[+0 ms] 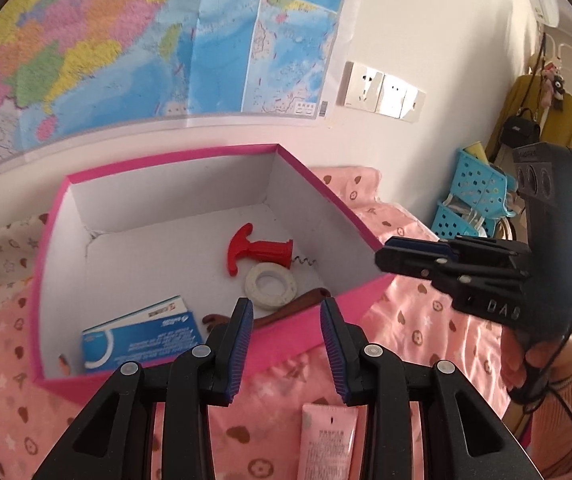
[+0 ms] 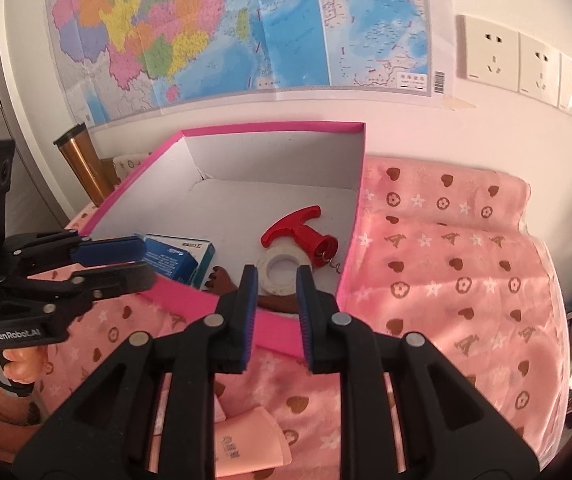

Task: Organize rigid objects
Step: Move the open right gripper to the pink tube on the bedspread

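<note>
Left jaws [image 1: 287, 312]: narrow, empty, at the box [image 1: 357, 216] rim.
Right jaws [image 2: 273, 280]: narrow, empty.
Tube [image 1: 327, 440]: below the left jaws, on the cloth.

A corkscrew [image 1: 260, 251], tape roll [image 1: 271, 284], carton [image 1: 142, 332] and scratcher [image 1: 286, 312] are contained in the box [image 1: 214, 184]. The carton is placed left of the roll, the corkscrew just behind it. A tube [image 1: 327, 440] is laid before the box

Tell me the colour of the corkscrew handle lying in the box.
Red: the corkscrew has a red T-shaped handle, clearest in the left wrist view.
</note>
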### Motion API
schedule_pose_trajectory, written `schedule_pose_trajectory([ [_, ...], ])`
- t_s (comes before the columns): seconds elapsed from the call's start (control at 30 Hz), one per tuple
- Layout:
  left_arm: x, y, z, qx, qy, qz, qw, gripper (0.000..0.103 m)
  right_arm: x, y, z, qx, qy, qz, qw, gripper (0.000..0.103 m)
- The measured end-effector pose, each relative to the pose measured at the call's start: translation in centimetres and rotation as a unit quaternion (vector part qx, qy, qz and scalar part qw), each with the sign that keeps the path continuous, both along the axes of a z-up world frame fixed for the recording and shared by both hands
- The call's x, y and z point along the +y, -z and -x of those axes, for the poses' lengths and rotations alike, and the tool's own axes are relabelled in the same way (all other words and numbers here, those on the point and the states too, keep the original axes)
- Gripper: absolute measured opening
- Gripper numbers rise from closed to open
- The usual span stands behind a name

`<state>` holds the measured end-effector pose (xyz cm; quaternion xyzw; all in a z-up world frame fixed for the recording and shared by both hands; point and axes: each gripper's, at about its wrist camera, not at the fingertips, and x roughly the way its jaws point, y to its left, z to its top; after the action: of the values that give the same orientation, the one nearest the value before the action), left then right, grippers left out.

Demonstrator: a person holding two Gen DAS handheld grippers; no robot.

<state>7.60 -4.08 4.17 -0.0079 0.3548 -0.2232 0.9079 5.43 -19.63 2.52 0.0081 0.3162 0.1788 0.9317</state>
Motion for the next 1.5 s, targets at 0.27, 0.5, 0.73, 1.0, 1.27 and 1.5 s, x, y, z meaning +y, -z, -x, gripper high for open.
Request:
schedule_pose_trajectory([
  [0.27, 1.2, 1.7, 3.2, 0.017, 0.006, 0.003, 0.9998, 0.036, -0.5, 1.4, 2.6, 0.015, -0.022, -0.033, 0.999, 0.024],
  [0.5, 1.8, 5.2, 6.3, 0.067, 0.015, -0.01, 0.9976, 0.036, 1.4, 5.2, 3.2, 0.071, -0.06, -0.031, 0.995, 0.037],
  [0.73, 3.6, 7.2, 10.0, 0.102, -0.009, 0.008, 0.9947, 0.036, 3.9, 8.3, 2.2, 0.118, -0.092, -0.01, 0.989, 0.04],
  [1.0, 4.0, 8.2, 13.8, 0.129, -0.008, 0.018, 0.9915, 0.039, 3.9, 9.4, 1.2, 0.135, -0.089, -0.02, 0.987, 0.04],
  [1.27, 2.7, 9.1, 14.1, 0.15, 0.008, 0.017, 0.9885, 0.037, 3.9, 9.9, 1.4, 0.142, -0.092, -0.017, 0.985, 0.04],
  [1.5, 2.4, 8.8, 13.2, 0.143, 0.003, 0.015, 0.9896, 0.035, 4.5, 9.9, 1.7, 0.142, -0.108, -0.013, 0.984, 0.041],
])
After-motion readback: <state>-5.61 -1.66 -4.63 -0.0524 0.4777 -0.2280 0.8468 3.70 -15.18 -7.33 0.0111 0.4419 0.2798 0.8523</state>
